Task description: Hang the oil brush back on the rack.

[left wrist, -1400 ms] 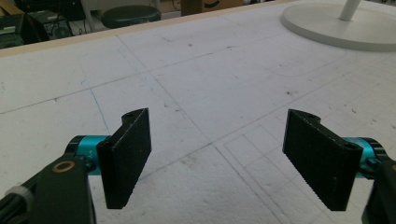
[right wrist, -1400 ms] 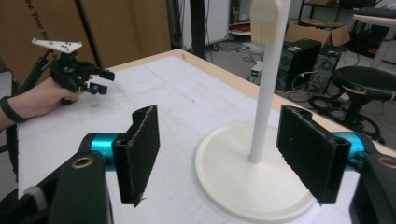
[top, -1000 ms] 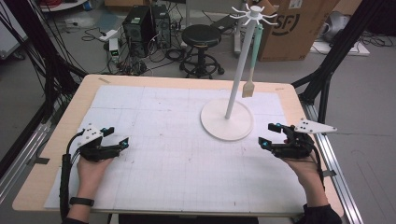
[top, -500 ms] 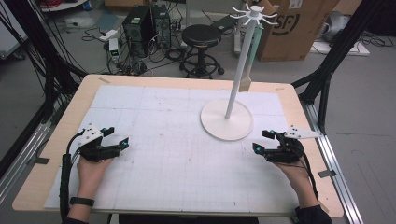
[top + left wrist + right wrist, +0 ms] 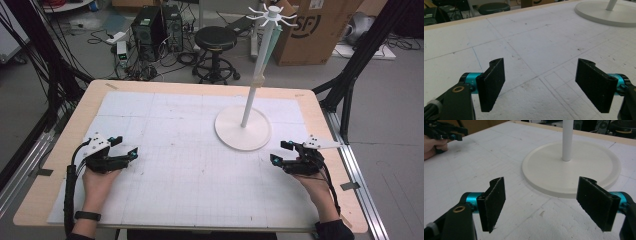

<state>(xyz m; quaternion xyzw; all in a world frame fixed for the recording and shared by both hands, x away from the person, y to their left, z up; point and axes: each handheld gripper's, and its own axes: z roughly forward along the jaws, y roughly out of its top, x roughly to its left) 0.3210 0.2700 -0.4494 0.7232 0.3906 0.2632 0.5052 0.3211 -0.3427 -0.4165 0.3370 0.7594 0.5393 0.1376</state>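
Observation:
A white hanging stand point(image 5: 243, 130) rises from its round base right of the table's middle, its pole ending in a ring of hooks point(image 5: 272, 11). A pale strip with a tan end point(image 5: 256, 83) dangles from the hooks against the pole. My left gripper point(image 5: 126, 145) rests open at the left of the white mat, nothing between its fingers point(image 5: 491, 83). My right gripper point(image 5: 278, 151) lies open just in front of the base, its jaws wide apart and empty. The right gripper view has the base point(image 5: 574, 172) straight ahead, beyond the fingers point(image 5: 492, 202).
The gridded white mat point(image 5: 190, 165) covers most of the wooden table point(image 5: 60, 145). The stand's base edge point(image 5: 604, 12) lies far right of the left gripper. The other hand with its gripper point(image 5: 446, 131) is far across the mat. A stool point(image 5: 215, 40) and boxes stand behind the table.
My right gripper has shifted a little left and toward the front edge. The dangling strip has swung from the right of the pole in against it. The left gripper is still.

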